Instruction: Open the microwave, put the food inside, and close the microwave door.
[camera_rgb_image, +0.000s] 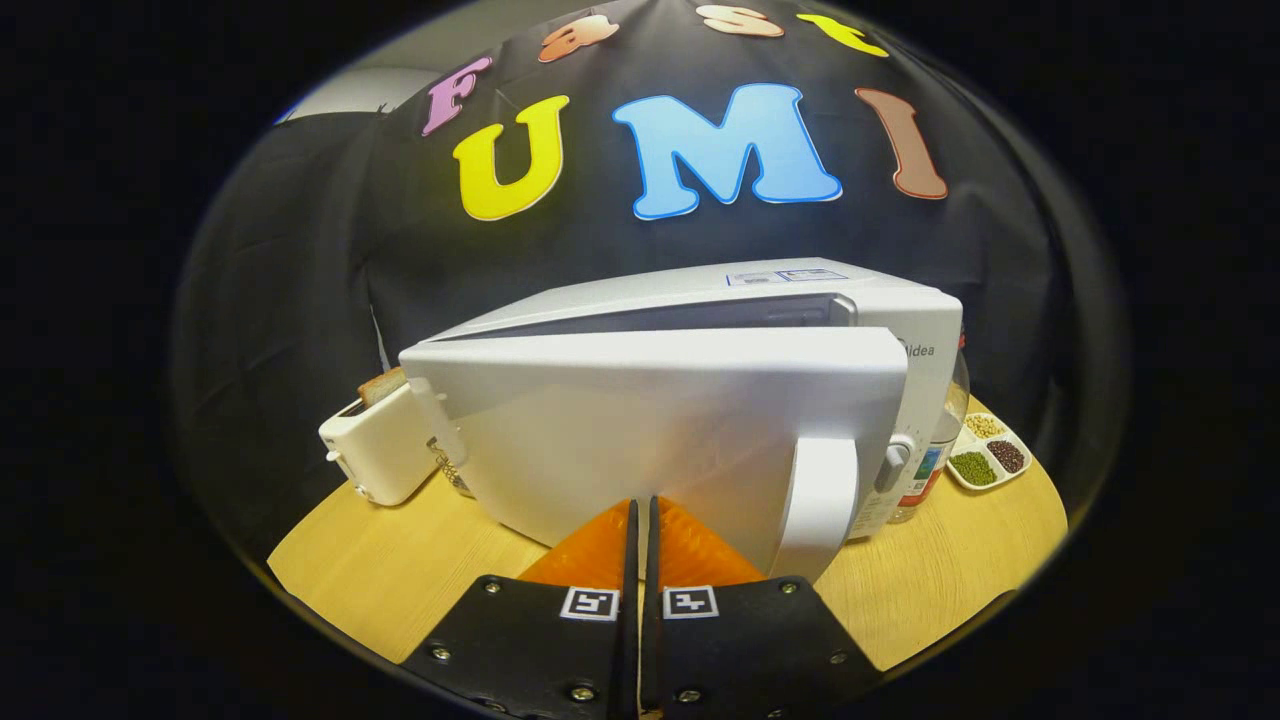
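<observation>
You are holding the gripper (641, 520) with its two fingers brought together, only a thin slit showing between them and nothing held, and their tips are sitting right against the front face of the microwave door (640, 440). The door is standing partly ajar: a dark gap is showing along its top edge where it is parting from the microwave (905, 310), and its handle (822, 500) is lying just to the right of the fingers. Whether you are pushing it shut or have only begun swinging it open I cannot tell, and the food is hidden from here, so I cannot say whether it is inside. If you are pushing, the closed tips are offering a narrow contact and are likely to skate sideways across the smooth panel, perhaps catching on the handle. Pressing hard is also risking sliding the whole microwave back over the round wooden table (400, 570), and that would be crowding the bottle (935, 470) and the divided dish of beans (990, 455) just beside its right end, or the toaster (385, 445) holding bread (382, 385) close to the door's left edge. A weak push may be leaving the latch uncaught.
</observation>
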